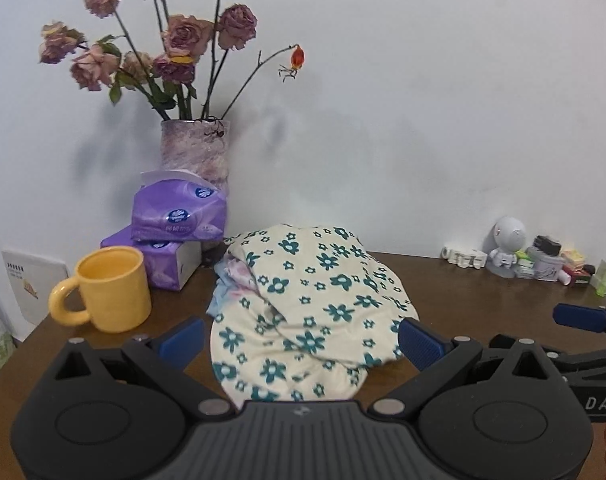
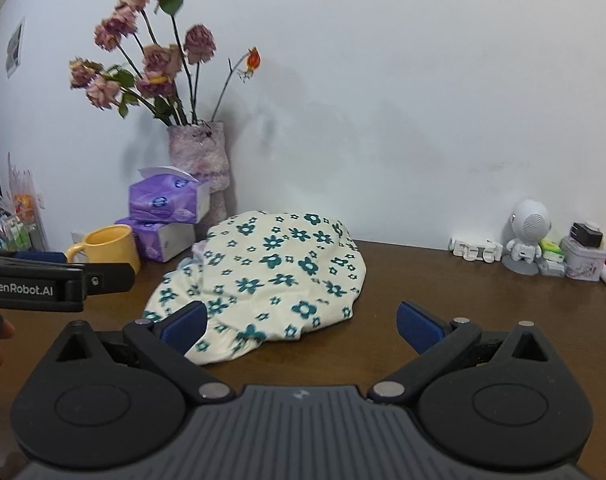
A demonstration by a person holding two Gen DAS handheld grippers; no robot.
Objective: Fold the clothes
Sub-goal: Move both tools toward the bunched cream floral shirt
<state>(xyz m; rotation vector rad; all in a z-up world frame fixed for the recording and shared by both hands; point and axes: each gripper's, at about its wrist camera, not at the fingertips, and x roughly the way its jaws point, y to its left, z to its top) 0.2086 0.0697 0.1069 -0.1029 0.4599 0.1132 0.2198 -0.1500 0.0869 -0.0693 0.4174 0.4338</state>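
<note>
The left gripper (image 1: 301,342) is spread wide with nothing between its two blue pads, which sit on either side of the near edge of the crumpled clothes (image 1: 303,304). The right gripper (image 2: 301,326) is likewise wide open and empty, its left pad over the near left part of the pile and its right pad over bare table (image 2: 443,292).

The clothes lie in one heap near the middle of the brown table: a cream cloth with teal flowers on top, and a second, pale blue and pink fabric (image 1: 227,280) peeking out at its left side. How many garments the heap holds cannot be told.

Left of the heap stands one yellow mug (image 1: 111,288), handle to the left. Behind it are two purple tissue packs (image 1: 175,228), one stacked on the other, and behind those one vase (image 1: 195,152) of dried roses against the white wall. At the far right edge of the table is a cluster of small items, among them one white robot figurine (image 2: 527,236) and one small tin (image 2: 583,258)
</note>
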